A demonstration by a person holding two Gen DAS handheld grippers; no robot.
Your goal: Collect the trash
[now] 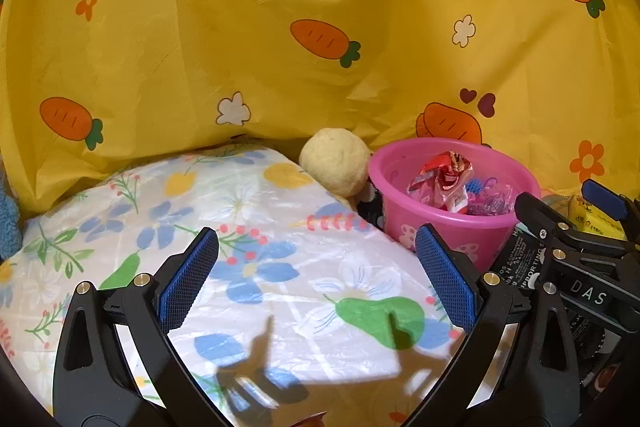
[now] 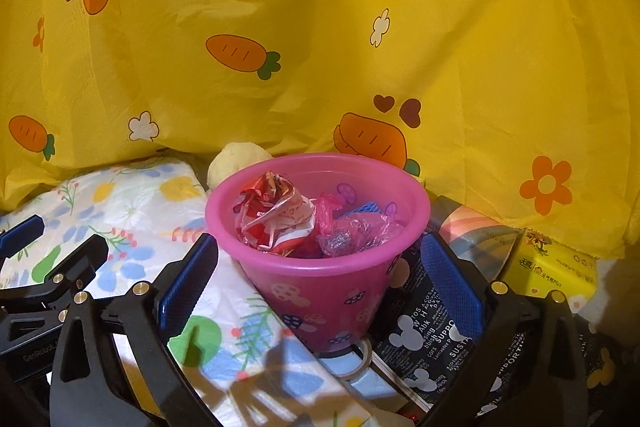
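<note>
1. A yellow sheet [image 2: 320,39] of thin, creased cloth or plastic, printed with orange carrots, flowers and hearts, hangs as the backdrop across both views.
2. A glossy white floral plastic cover [image 1: 256,227] with blue flowers and green pears lies over a puffy, rounded surface; whether a desk or a bed lies beneath it I cannot tell.
3. The pink bucket [image 2: 320,291], a smooth tapered plastic tub with mushroom prints, stands upright at the cover's right edge, partly on a black printed sheet [image 2: 424,339] with white mouse-head shapes and lettering.
4. Inside the bucket sits the trash: a crumpled red-and-white wrapper [image 2: 272,219] on the left, crinkled pink film [image 2: 352,231] on the right, and a scrap of blue mesh [image 2: 370,207] behind.
5. A pale yellow fuzzy ball [image 1: 335,161] rests just behind the bucket, touching the cover.
6. A yellow tissue pack [image 2: 552,271] lies to the bucket's right.
7. The left hand-held gripper [image 1: 316,279] hovers over the cover, spread wide, nothing between its blue textured pads.
8. The right hand-held gripper [image 2: 320,287] is spread wide on either side of the bucket, pads clear of its wall.
</note>
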